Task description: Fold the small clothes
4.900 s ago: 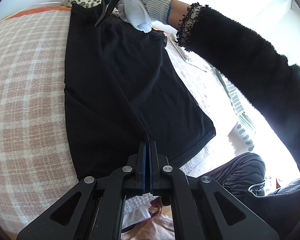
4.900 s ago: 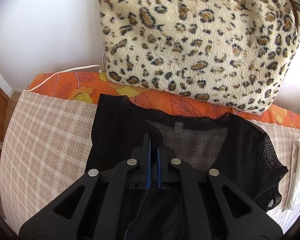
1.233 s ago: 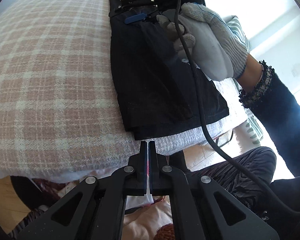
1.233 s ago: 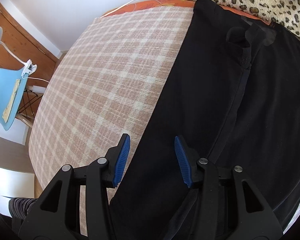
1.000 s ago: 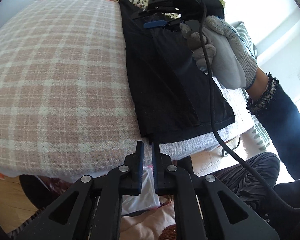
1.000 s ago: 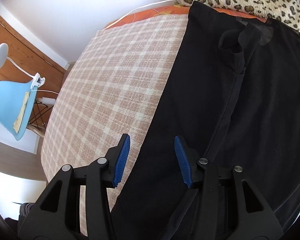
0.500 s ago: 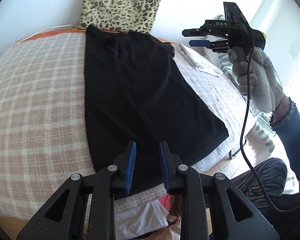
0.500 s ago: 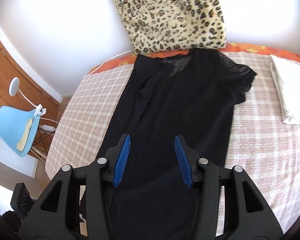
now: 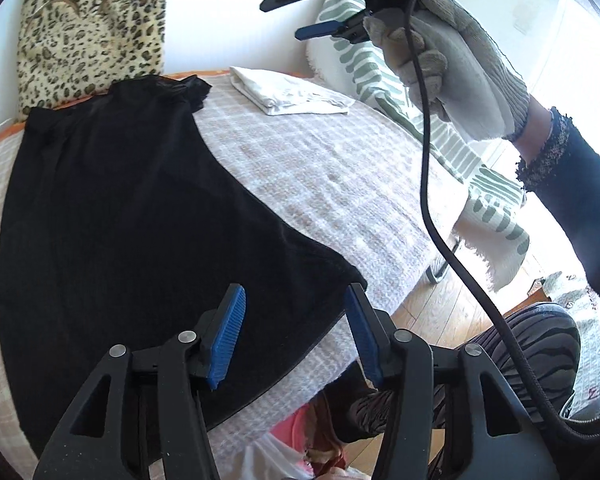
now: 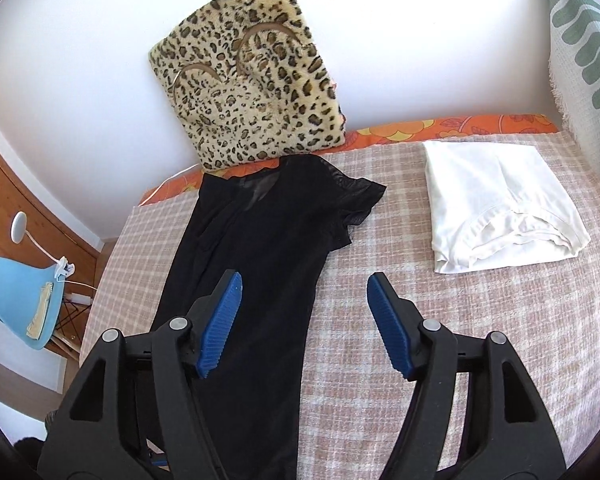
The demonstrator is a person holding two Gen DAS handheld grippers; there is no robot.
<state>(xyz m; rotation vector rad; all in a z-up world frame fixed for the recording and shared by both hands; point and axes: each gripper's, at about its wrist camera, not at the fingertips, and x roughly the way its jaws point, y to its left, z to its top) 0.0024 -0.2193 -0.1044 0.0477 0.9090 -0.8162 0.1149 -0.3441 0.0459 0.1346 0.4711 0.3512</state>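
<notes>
Black garment: a black short-sleeved sheer-topped garment (image 10: 260, 248) lies flat and lengthwise on the pink-and-cream checked bed cover (image 10: 440, 344), neckline toward the wall, its left side folded inward, one frilled sleeve spread to the right.
Left wrist view only: the hem corner of the garment (image 9: 332, 272) near the bed's edge; a grey knit-gloved right hand (image 9: 448, 68) raised above the bed, gripping the other tool, with a black cable (image 9: 432, 208) hanging from it; wooden floor and striped trousers below.
Right wrist view only: a blue chair (image 10: 20, 300) with a white clip lamp (image 10: 20, 228) beside the bed; the whole folded white garment (image 10: 500, 216), well apart from the black one.
Both views: a leopard-print plush cushion (image 10: 252, 92) against the white wall, touching the neckline end.
Left gripper (image 9: 296, 336): blue pads spread wide, grasping nothing, above the hem corner.
Right gripper (image 10: 304, 320): pads spread wide, empty, over the garment's right edge and the cover; clear of the cloth in the left view.
</notes>
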